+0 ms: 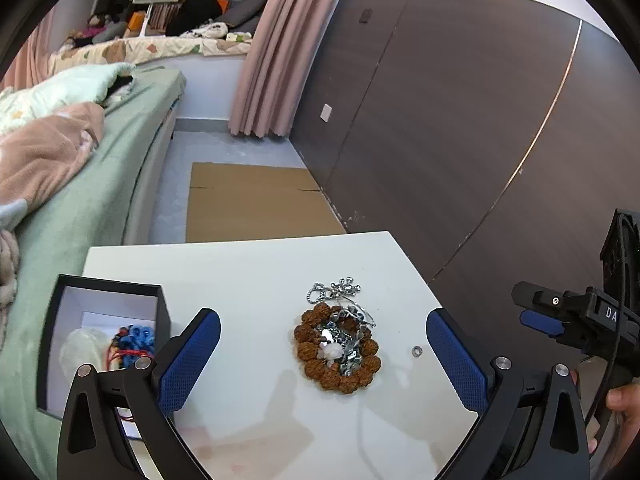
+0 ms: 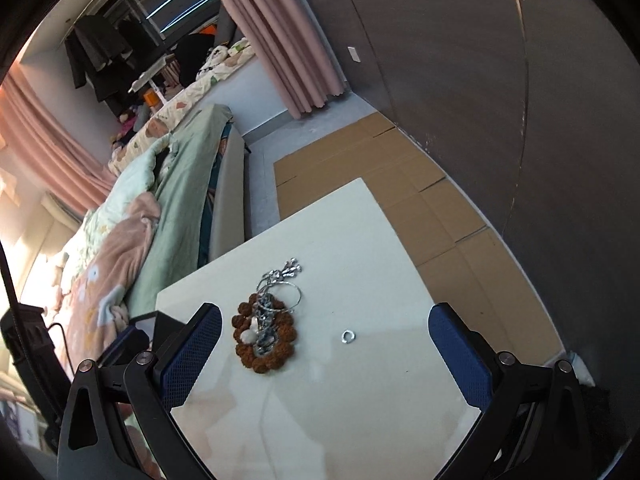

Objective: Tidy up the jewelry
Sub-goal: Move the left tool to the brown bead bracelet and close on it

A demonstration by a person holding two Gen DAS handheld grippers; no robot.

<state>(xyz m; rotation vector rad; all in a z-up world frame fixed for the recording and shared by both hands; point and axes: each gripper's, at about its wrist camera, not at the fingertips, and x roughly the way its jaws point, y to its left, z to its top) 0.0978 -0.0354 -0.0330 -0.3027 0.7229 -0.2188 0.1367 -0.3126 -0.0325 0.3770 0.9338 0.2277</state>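
Left gripper point(image 1: 323, 354) and right gripper point(image 2: 325, 354): both spread wide, holding nothing, above the white table point(image 1: 248, 268). Ahead lies the bead bracelet point(image 1: 337, 349), its oval running near-to-far, with silver chains point(image 1: 336, 292) trailing toward the far edge. A small ring point(image 2: 348, 335) lies apart, right. The black box point(image 1: 105, 322) stands left.

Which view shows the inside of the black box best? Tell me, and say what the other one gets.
The left wrist view. There the box sits open toward the camera, showing blue beads and a pale item inside. The right wrist view catches only a corner of the box behind a claw finger, contents hidden.
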